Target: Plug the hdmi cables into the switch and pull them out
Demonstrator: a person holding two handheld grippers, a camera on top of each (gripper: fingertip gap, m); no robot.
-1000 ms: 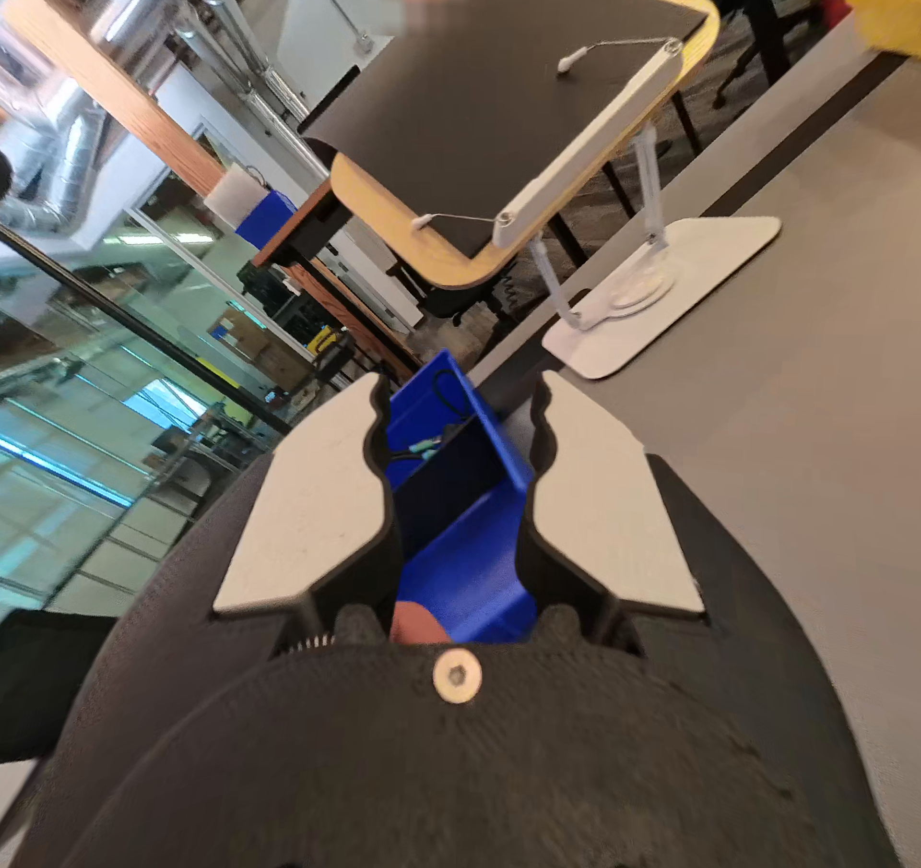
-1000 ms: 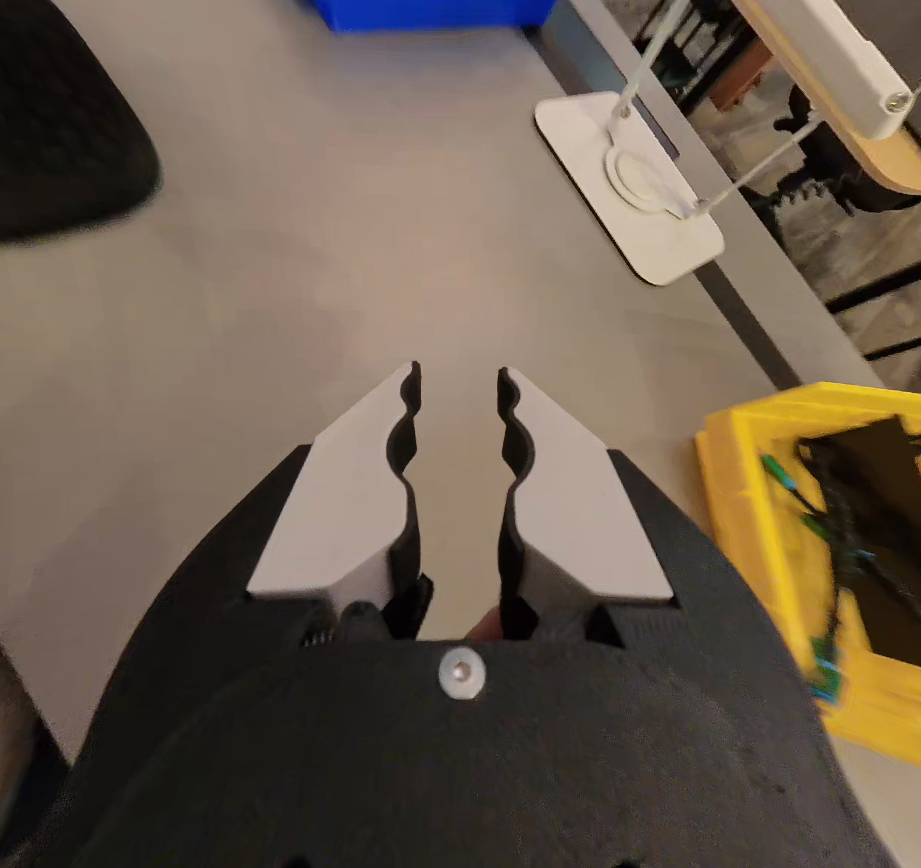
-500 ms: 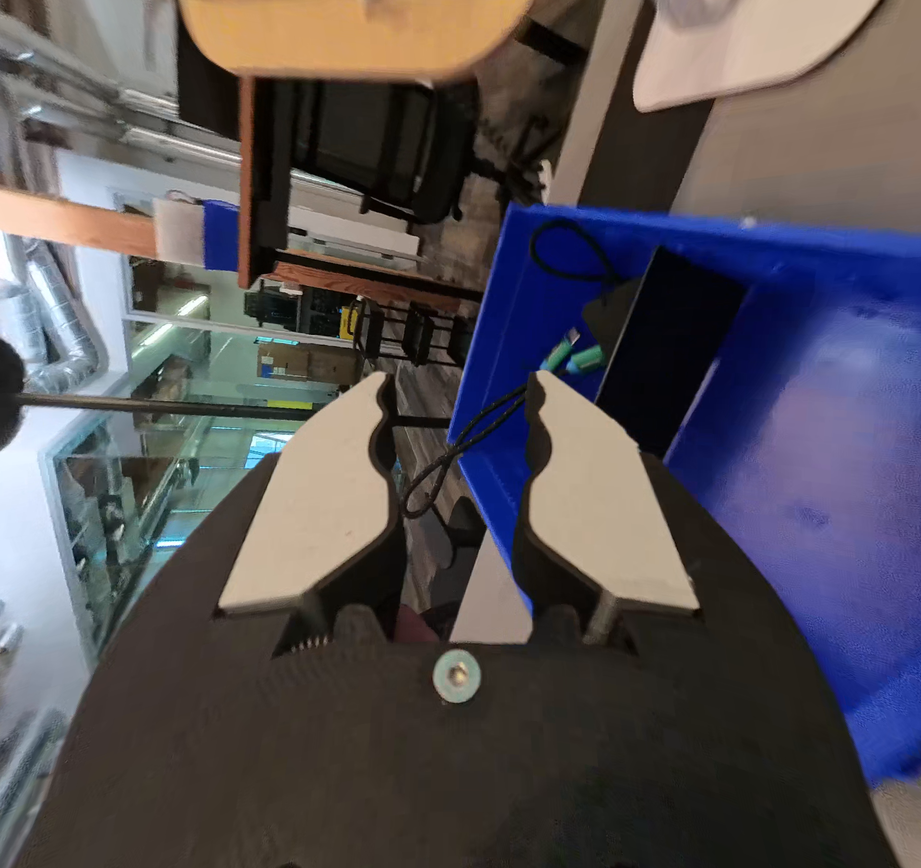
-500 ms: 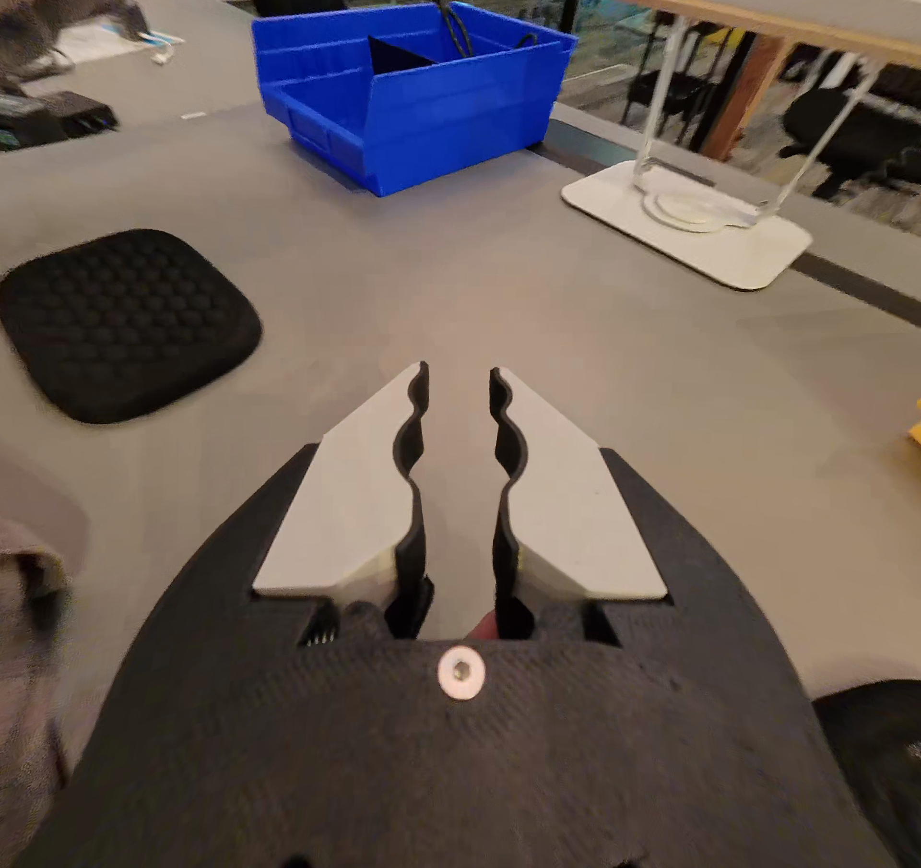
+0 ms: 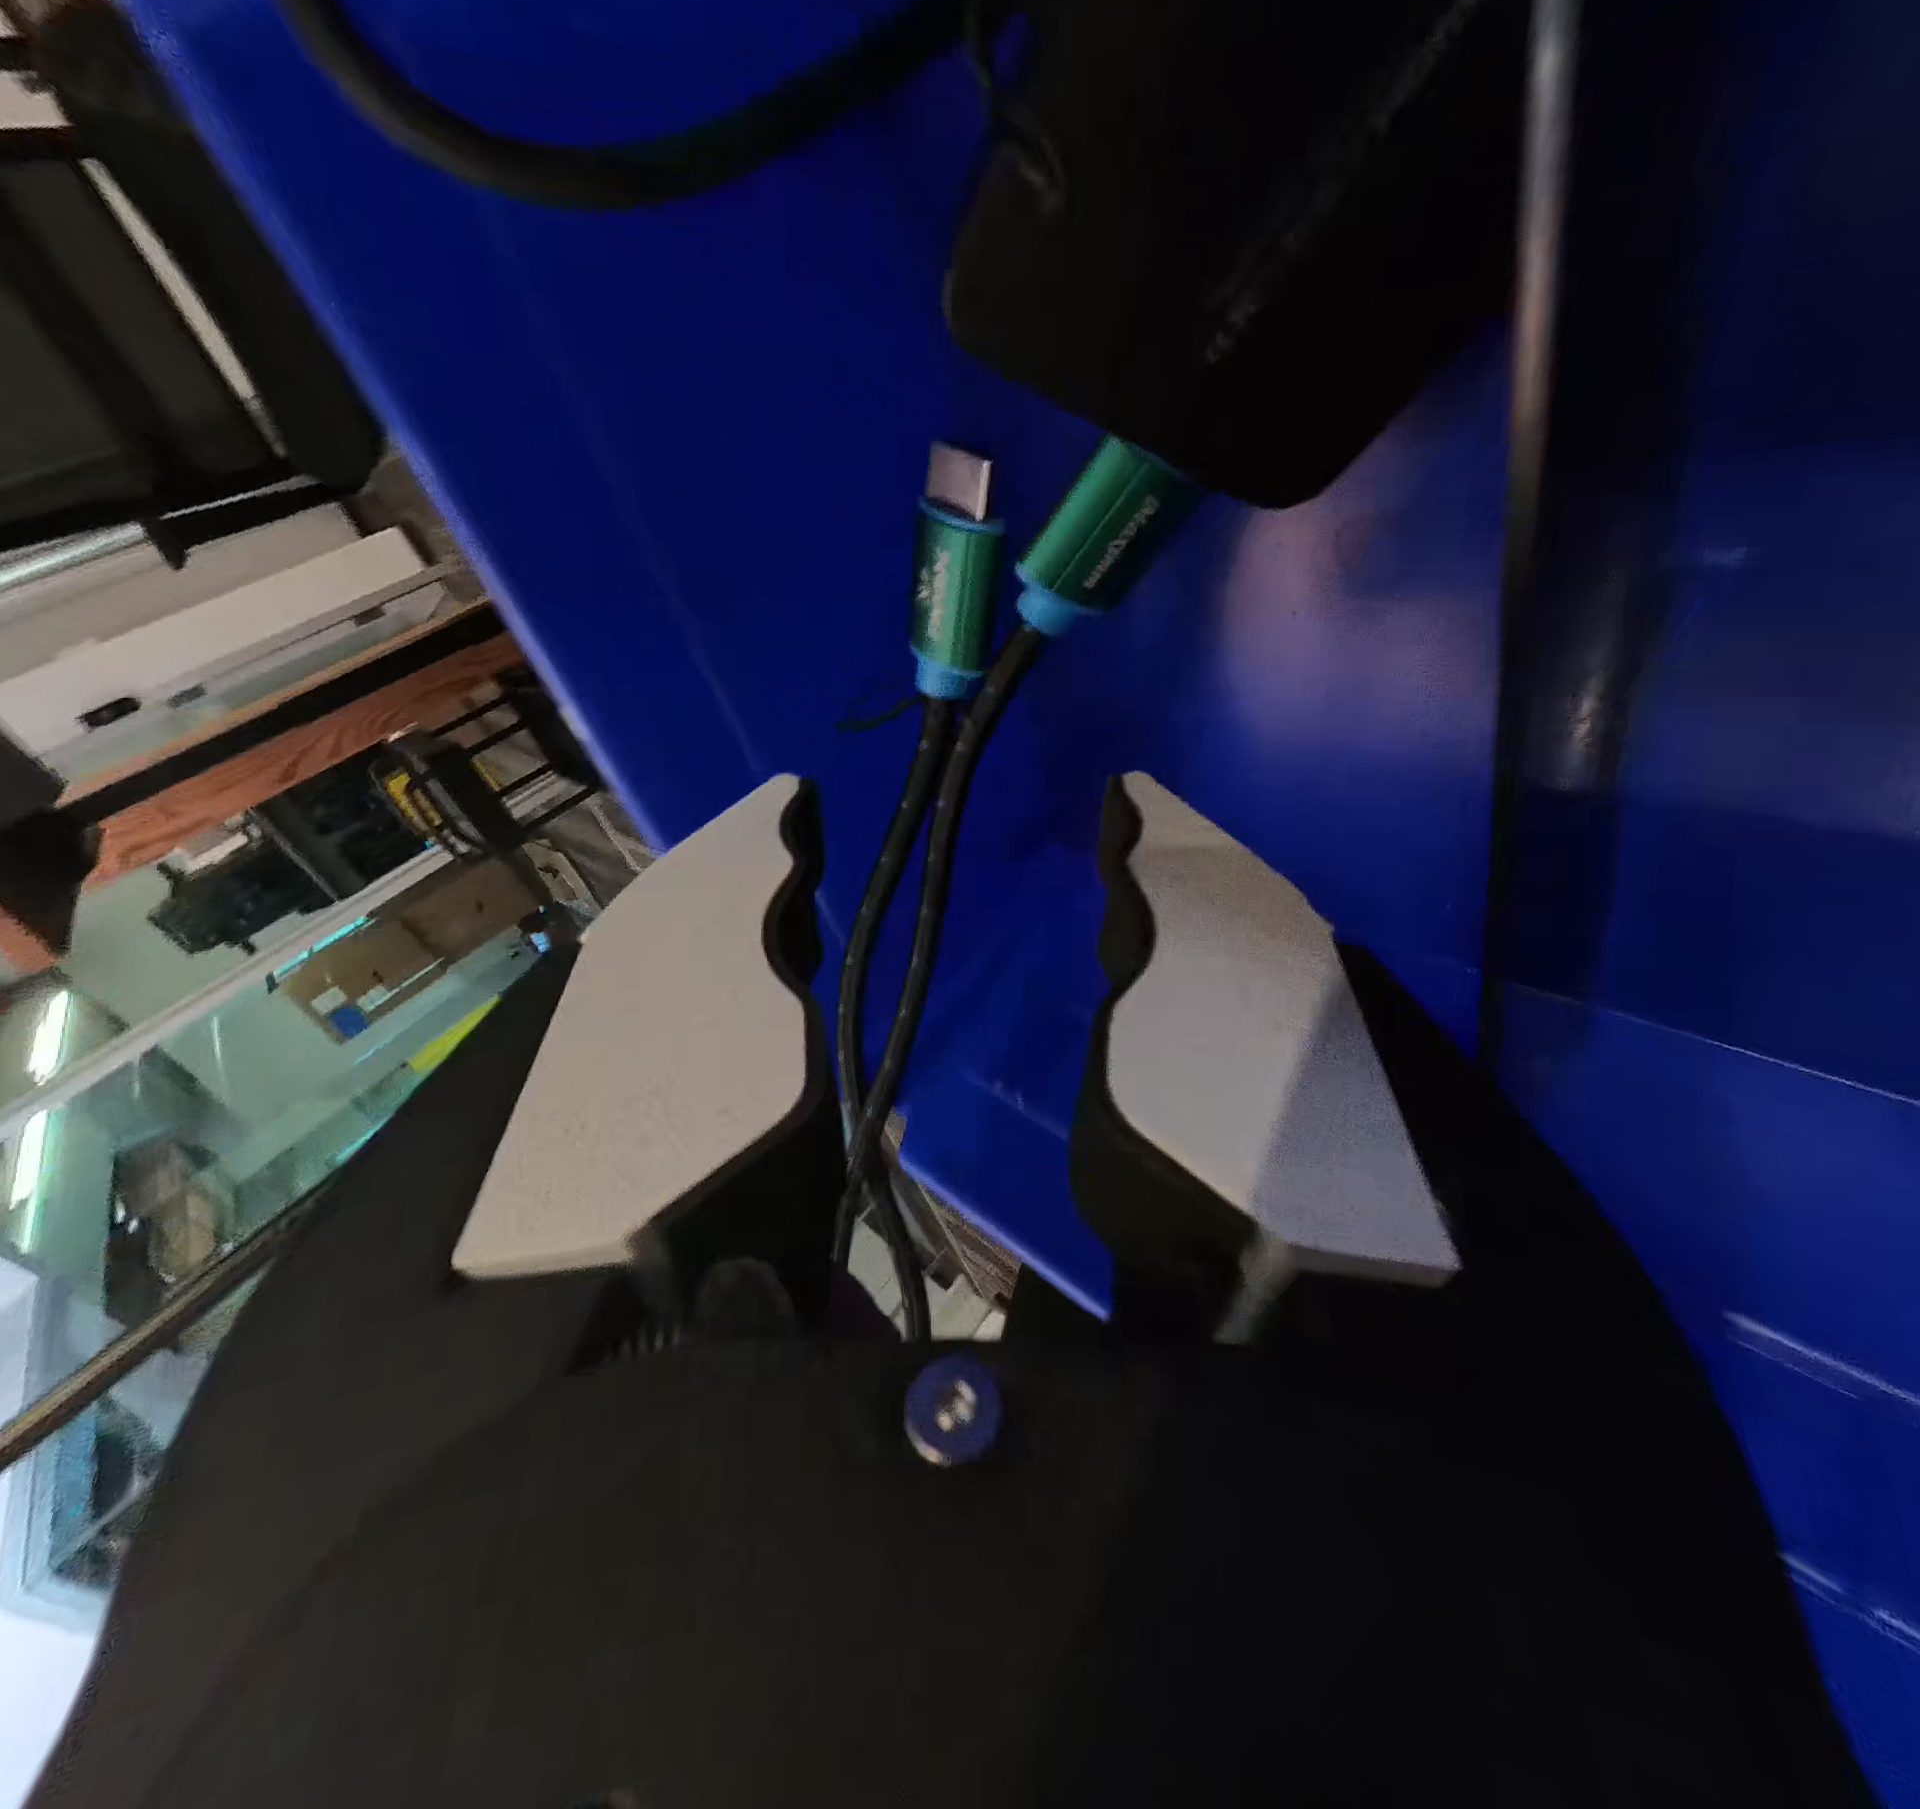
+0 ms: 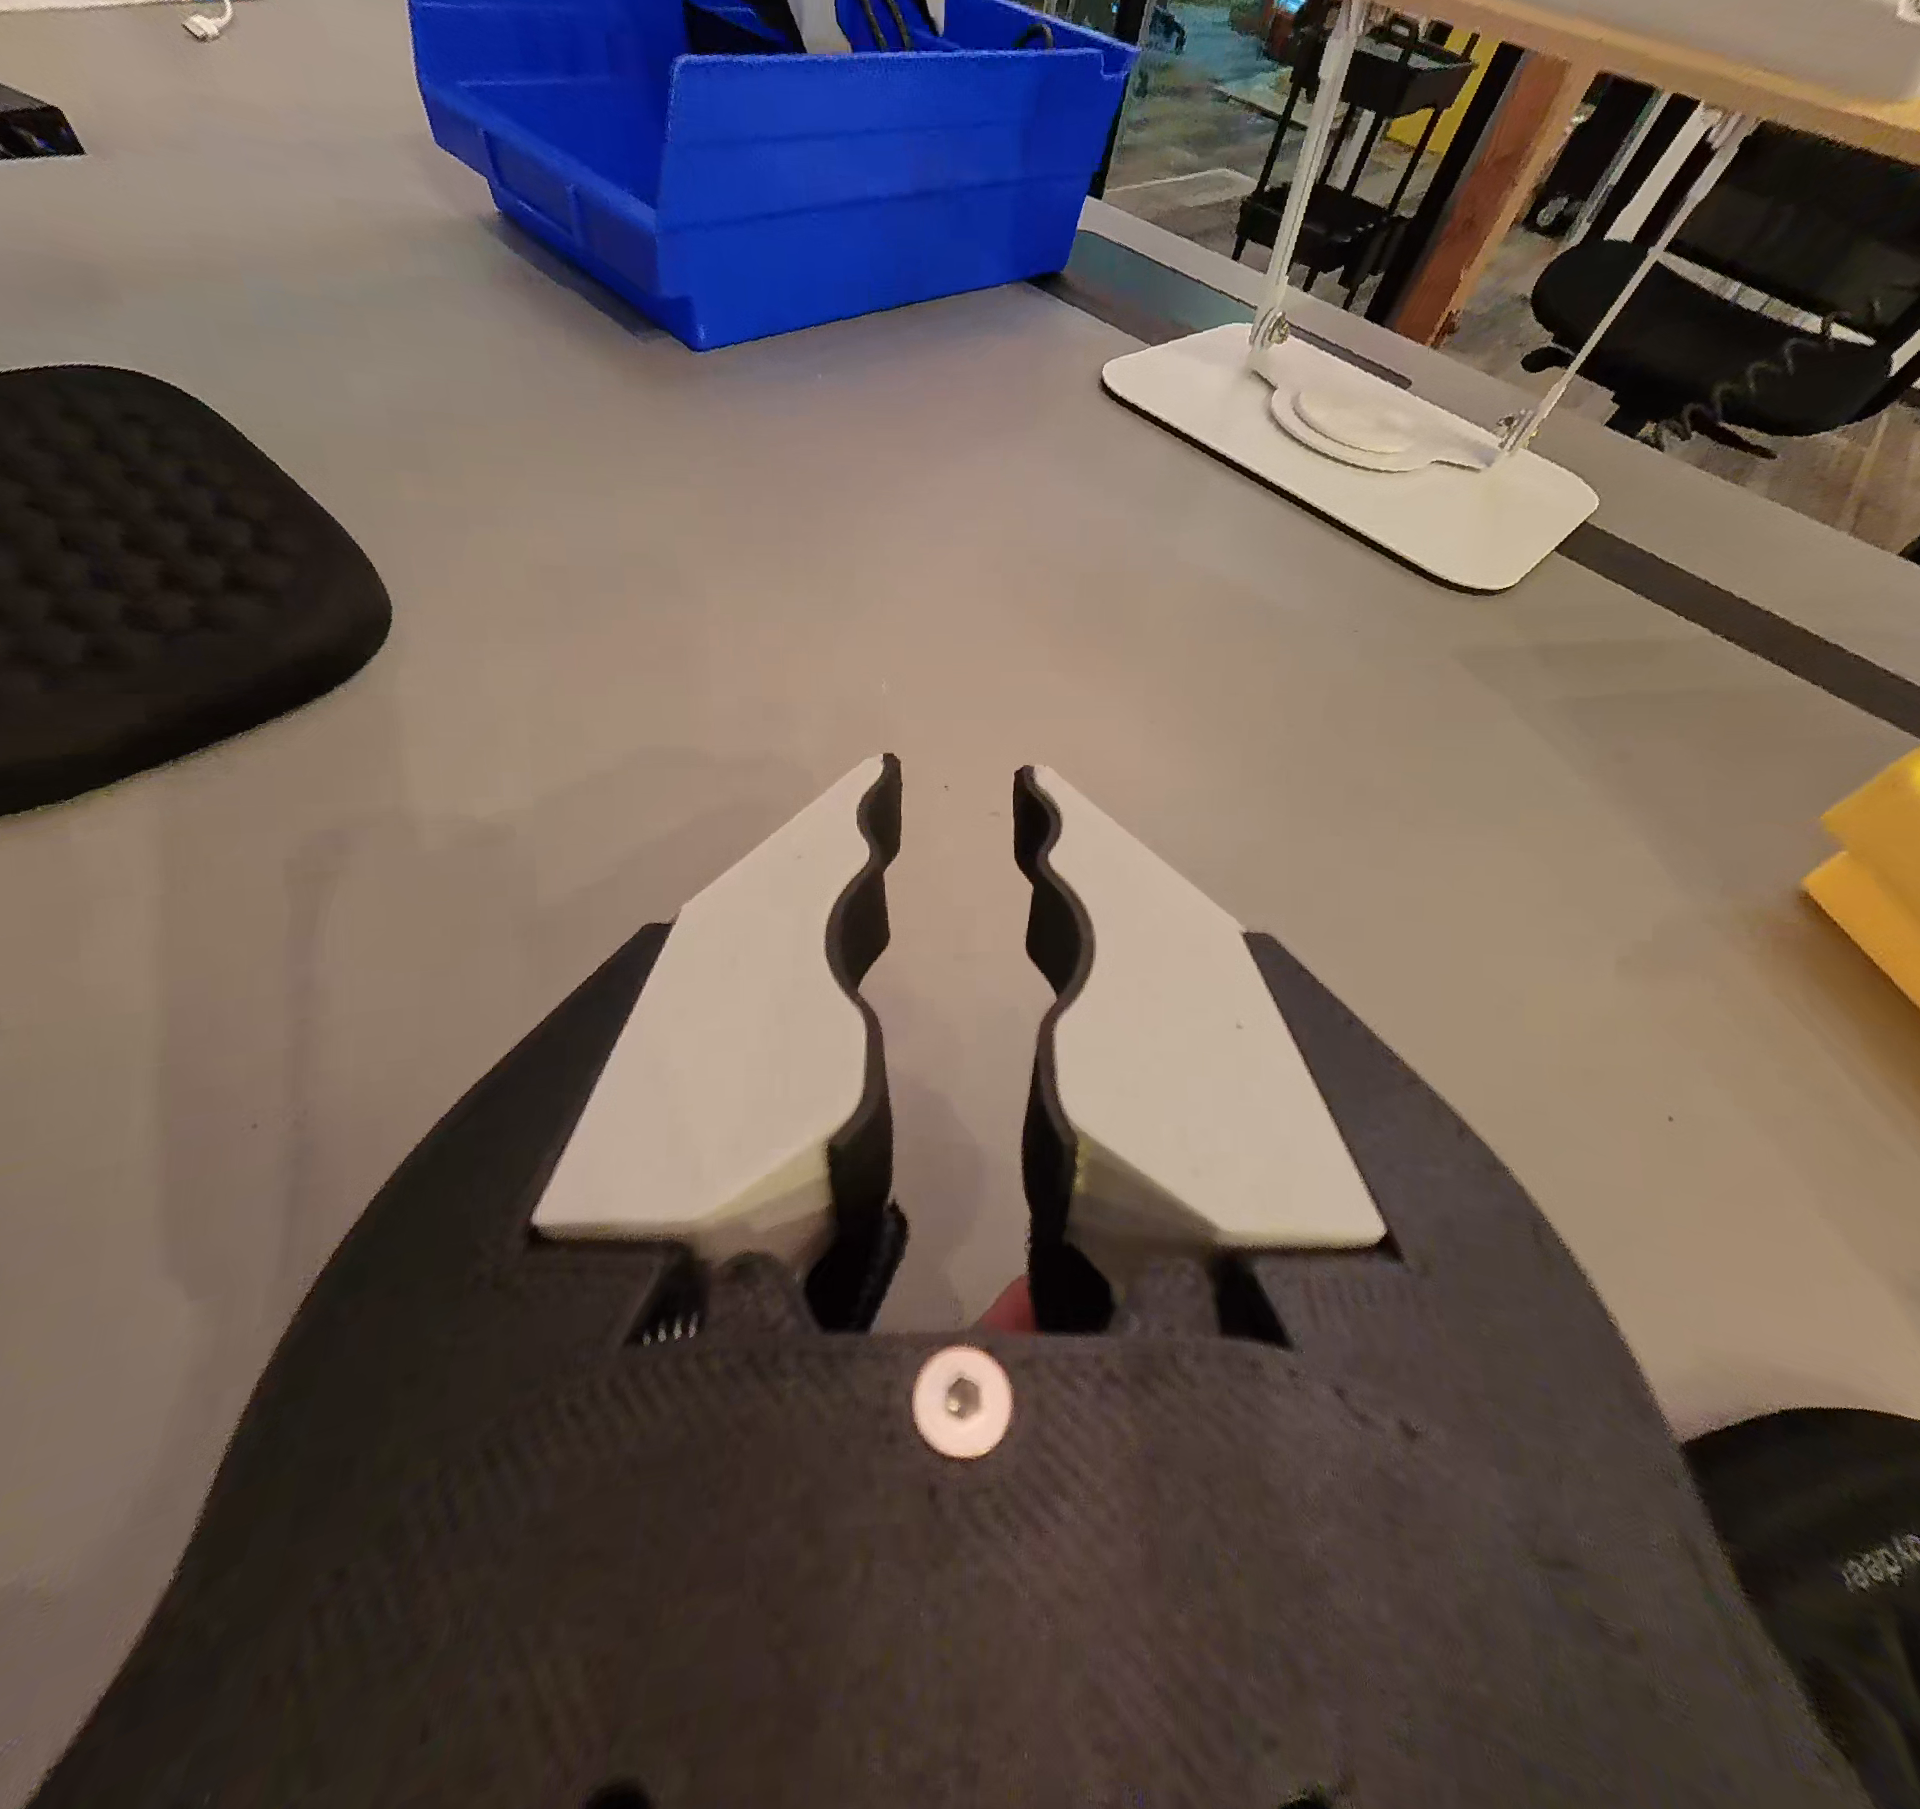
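Two hdmi cables, black braided with green metal plugs: left plug (image 5: 954,604) bare, silver tip exposed; right plug (image 5: 1103,535) seated in the black switch (image 5: 1226,201); all inside the blue bin (image 5: 675,409). Left gripper (image 5: 958,791) spread, both cords running between its fingers, plugs just ahead; right gripper (image 6: 956,770) parted, empty, over grey table (image 6: 727,564), bin well ahead.

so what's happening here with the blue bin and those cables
A person holds a gripper in each hand. The left gripper is open inside the blue bin, with two black cables running between its fingers without being clamped. One green plug meets the black switch; the other lies loose. The right gripper hangs open over the grey table.
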